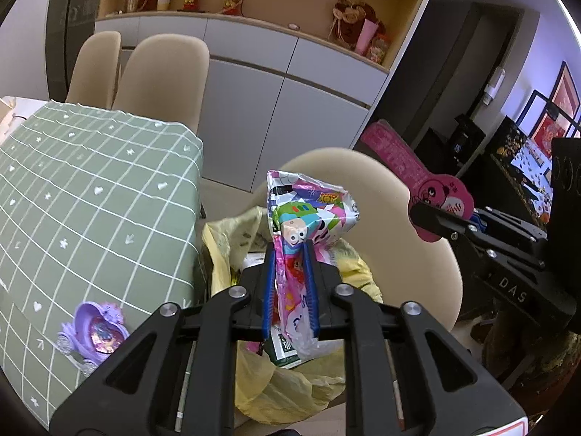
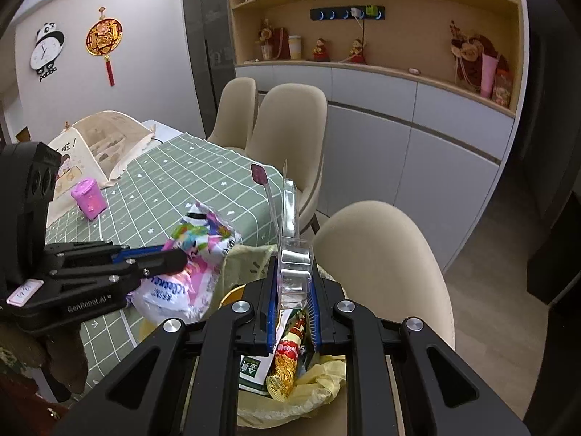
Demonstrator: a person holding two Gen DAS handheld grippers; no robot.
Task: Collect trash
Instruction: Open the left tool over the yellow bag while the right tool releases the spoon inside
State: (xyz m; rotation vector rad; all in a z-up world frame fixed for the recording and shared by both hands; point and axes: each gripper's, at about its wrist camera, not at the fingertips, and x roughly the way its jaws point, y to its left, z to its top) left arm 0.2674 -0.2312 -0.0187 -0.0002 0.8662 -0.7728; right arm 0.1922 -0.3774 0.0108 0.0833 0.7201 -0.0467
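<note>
The left tool [image 1: 290, 250] clamps a crinkled, cartoon-printed pink wrapper [image 1: 308, 210] above the yellow trash bag [image 1: 268, 392] beside the green checked surface [image 1: 90, 189]. The right tool [image 2: 293, 265] pinches a clear plastic blister pack [image 2: 292, 239] with pink backing over that bag.

My left gripper [image 1: 290, 254] clamps a snack wrapper [image 1: 308, 210] above the bag-lined bin [image 1: 268, 392], which stands between the table [image 1: 90, 189] on its left and a chair [image 1: 410, 239] behind; my right gripper [image 2: 292, 272] pinches blister packaging [image 2: 290, 225] over the same bin, with a toy carriage [image 1: 96, 327] on the table edge.
</note>
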